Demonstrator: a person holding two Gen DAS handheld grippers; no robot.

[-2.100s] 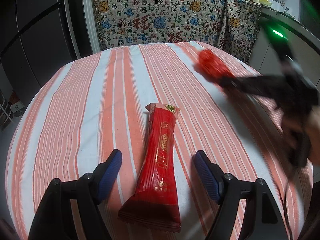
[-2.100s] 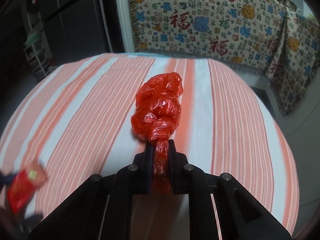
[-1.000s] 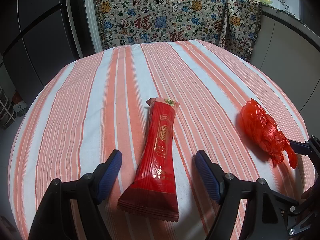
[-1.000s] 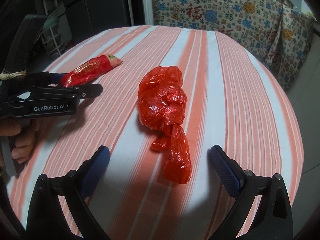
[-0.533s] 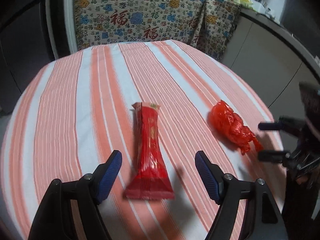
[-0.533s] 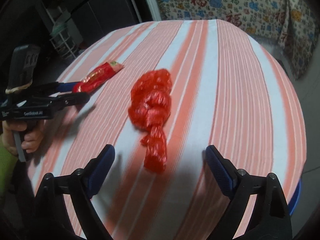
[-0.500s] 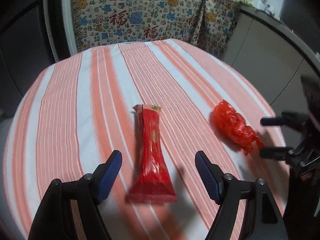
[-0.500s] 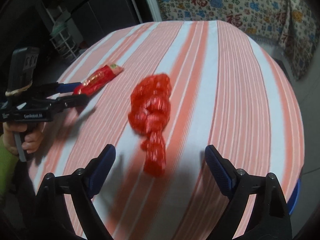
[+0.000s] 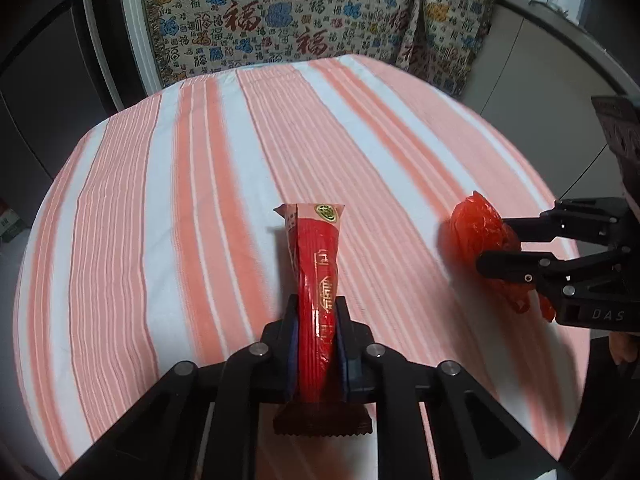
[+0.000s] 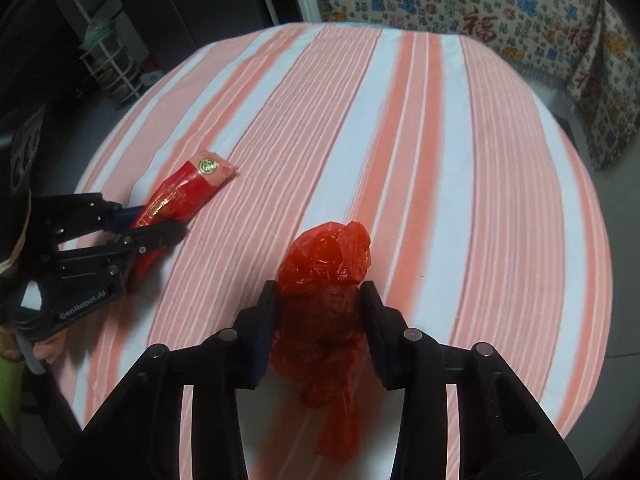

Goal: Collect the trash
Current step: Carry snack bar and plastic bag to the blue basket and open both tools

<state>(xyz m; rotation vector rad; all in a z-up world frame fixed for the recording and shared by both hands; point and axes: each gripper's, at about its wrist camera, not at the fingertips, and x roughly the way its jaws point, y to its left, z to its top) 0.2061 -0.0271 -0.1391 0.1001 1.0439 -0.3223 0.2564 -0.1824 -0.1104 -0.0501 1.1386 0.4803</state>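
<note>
A long red snack wrapper (image 9: 319,272) lies on the round table with the orange and white striped cloth (image 9: 180,208). My left gripper (image 9: 318,312) is shut on the wrapper's lower half; it also shows in the right wrist view (image 10: 154,226), with the wrapper (image 10: 184,194) sticking out past the fingers. A knotted red plastic bag (image 10: 326,280) sits near the table's right edge. My right gripper (image 10: 320,300) is shut on the bag's middle; in the left wrist view the gripper (image 9: 496,246) holds the bag (image 9: 476,232) at the right.
A patterned fabric with red characters (image 9: 288,16) hangs behind the table. A dark cabinet (image 9: 36,92) stands at the left. A white rack (image 10: 110,66) stands beyond the table's left edge. The table rim (image 10: 600,264) is near the bag.
Both grippers were open around their items half a second ago. Now the left has closed on the wrapper and the right has closed on the red bag.
</note>
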